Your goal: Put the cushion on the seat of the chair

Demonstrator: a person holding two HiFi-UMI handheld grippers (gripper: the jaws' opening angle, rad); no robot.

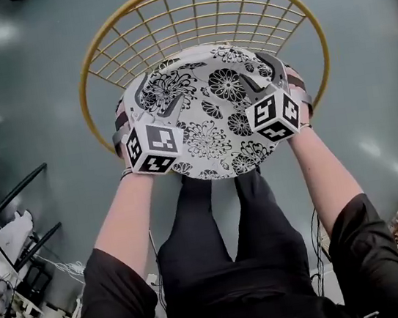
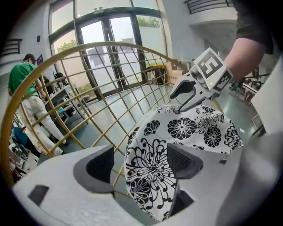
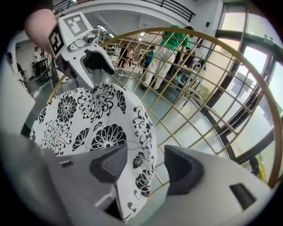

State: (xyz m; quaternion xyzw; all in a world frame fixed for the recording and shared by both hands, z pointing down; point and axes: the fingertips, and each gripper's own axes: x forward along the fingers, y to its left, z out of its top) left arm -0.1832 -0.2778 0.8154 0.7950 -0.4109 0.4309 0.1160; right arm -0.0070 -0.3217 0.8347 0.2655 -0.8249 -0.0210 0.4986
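Note:
A round cushion (image 1: 207,112) with a black-and-white flower print lies over the front part of the gold wire chair (image 1: 195,10). My left gripper (image 1: 154,98) is at the cushion's left edge and my right gripper (image 1: 262,77) at its right edge. In the left gripper view the jaws (image 2: 141,161) stand wide open, with the cushion's rim (image 2: 150,167) between the pads and a gap at the left pad. In the right gripper view the jaws (image 3: 146,165) are also open around the cushion's rim (image 3: 139,145), neither pad pressing. Each gripper shows in the other's view, the right gripper (image 2: 185,95) and the left gripper (image 3: 95,66), both open.
The chair's wire back (image 2: 88,48) curves up behind the cushion. Grey floor (image 1: 25,84) surrounds the chair. The person's dark trouser legs (image 1: 225,232) stand at its front. Cables and clutter (image 1: 4,243) lie at the left. People (image 3: 170,48) stand beyond, near glass doors (image 2: 110,48).

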